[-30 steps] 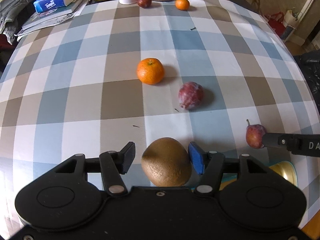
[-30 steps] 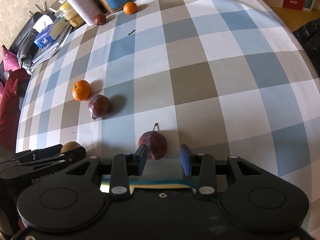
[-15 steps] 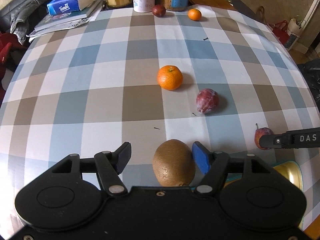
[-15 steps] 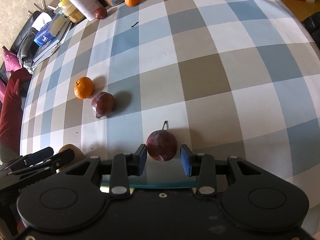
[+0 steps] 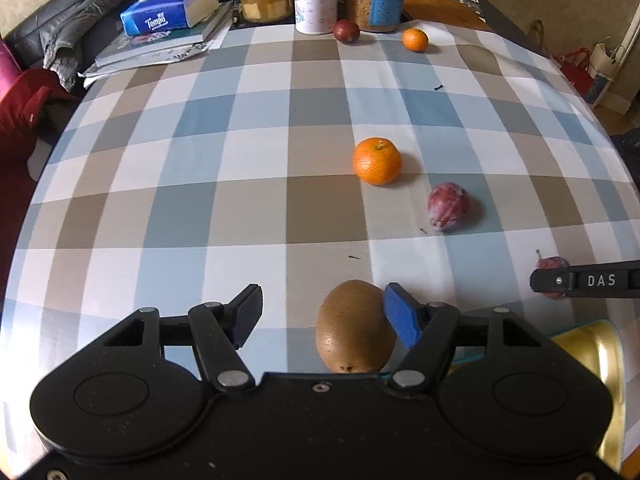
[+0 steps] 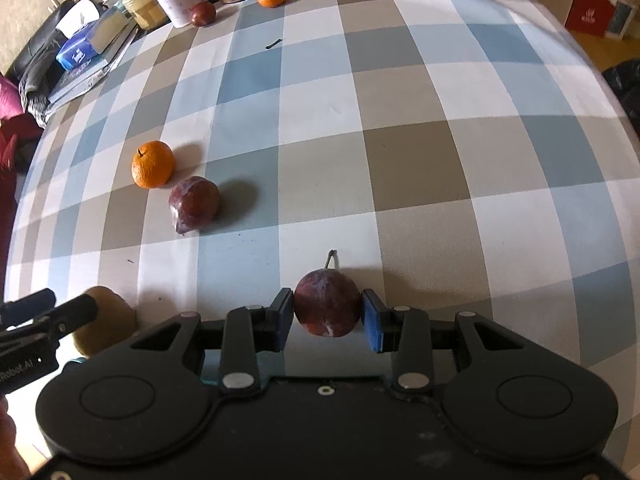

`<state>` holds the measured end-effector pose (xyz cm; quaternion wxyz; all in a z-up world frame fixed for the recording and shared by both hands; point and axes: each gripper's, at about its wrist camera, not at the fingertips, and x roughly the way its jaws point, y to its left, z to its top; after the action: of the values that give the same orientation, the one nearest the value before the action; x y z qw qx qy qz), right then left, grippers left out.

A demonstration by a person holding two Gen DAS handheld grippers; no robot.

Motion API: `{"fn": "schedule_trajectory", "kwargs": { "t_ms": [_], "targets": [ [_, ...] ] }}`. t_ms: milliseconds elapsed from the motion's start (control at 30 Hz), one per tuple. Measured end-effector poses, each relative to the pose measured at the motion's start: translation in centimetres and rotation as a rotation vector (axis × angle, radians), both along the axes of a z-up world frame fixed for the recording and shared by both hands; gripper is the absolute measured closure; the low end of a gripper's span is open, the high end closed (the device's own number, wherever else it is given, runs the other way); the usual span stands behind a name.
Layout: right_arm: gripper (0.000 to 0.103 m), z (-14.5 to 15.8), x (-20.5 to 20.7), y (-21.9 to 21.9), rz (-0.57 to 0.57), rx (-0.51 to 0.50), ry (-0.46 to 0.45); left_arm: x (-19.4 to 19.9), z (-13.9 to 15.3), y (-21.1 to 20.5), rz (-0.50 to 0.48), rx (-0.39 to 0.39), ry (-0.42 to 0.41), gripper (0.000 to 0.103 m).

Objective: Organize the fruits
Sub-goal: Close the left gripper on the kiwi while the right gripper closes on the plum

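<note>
Holding a plum, the right gripper jaws press lightly; it could slip. Left gripper jaws gape around the kiwi.

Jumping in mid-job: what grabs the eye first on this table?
Each gripper frames a fruit low on the checked tablecloth: the right gripper pinches a stemmed plum, and the open left gripper has a kiwi against one pad. Farther off, an orange and another plum lie side by side.
</note>
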<state>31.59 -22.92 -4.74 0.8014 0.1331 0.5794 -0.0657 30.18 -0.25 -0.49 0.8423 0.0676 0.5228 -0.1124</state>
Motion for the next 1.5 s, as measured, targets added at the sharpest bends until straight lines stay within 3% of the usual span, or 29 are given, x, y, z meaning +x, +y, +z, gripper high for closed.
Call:
{"fn": "schedule_trajectory", "kwargs": {
  "t_ms": [467,700,1233,1500],
  "targets": [
    [0.063,-0.1,0.0,0.5,0.020,-0.030,-0.001,-0.9,-0.7,-0.9,-0.094,0.010,0.020,0.033],
    [0.064,-0.1,-0.1,0.5,0.029,-0.036,-0.002,-0.4,-2.1,-1.4,-0.079,0.042,0.061,0.043],
    [0.065,0.7,-0.4,0.6,0.031,-0.032,-0.027,0.3,-2.2,-0.4,-0.027,-0.012,0.089,0.042],
    [0.065,2.2,-0.9,0.4,0.018,-0.023,-0.061,0.1,-0.4,-0.3,-0.010,-0.028,0.058,0.042]
  ]
}}
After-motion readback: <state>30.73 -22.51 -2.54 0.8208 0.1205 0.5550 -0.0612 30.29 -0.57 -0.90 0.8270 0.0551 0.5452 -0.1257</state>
